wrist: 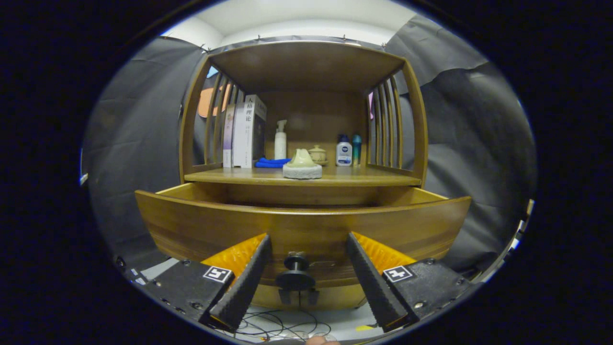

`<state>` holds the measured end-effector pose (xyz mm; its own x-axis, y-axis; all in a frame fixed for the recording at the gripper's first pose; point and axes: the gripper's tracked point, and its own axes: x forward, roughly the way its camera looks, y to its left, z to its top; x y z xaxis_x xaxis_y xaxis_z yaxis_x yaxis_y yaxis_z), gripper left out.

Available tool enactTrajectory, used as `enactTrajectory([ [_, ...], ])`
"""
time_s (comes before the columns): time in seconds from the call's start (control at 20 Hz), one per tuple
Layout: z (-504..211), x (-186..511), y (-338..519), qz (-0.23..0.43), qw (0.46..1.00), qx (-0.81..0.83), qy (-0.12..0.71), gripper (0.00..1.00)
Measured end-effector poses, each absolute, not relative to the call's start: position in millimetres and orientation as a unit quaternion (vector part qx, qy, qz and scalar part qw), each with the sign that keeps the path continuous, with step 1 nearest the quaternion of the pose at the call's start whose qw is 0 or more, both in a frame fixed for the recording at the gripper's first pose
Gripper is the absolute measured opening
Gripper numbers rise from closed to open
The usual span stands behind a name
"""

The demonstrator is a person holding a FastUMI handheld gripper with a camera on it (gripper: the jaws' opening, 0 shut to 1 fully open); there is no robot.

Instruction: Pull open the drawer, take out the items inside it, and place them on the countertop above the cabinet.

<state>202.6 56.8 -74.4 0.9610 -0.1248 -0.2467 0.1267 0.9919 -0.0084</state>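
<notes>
— Where's the drawer point(306, 225) from you?

— Dead ahead, pulled out under the countertop point(268, 176); its dark knob point(296, 274) sits between my fingers, untouched. My gripper point(306, 254) is spread wide, holding nothing.

— And the contents?

— Hidden behind the front panel — I'd judge I must rise and reach over it.

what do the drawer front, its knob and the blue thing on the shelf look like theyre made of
Drawer front: wood, probably bamboo, with visible grain and a glossy varnish. Knob, between the open gripper's spread fingers: dark, smooth, likely metal or plastic. Blue thing: soft folded cloth, matte.
</notes>
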Motion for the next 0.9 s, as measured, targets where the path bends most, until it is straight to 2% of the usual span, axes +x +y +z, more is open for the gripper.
enactTrajectory([
  [0.9, -78.0, 267.5, 47.6, -0.061, 0.989, 0.007, 0.131, 1.0],
])
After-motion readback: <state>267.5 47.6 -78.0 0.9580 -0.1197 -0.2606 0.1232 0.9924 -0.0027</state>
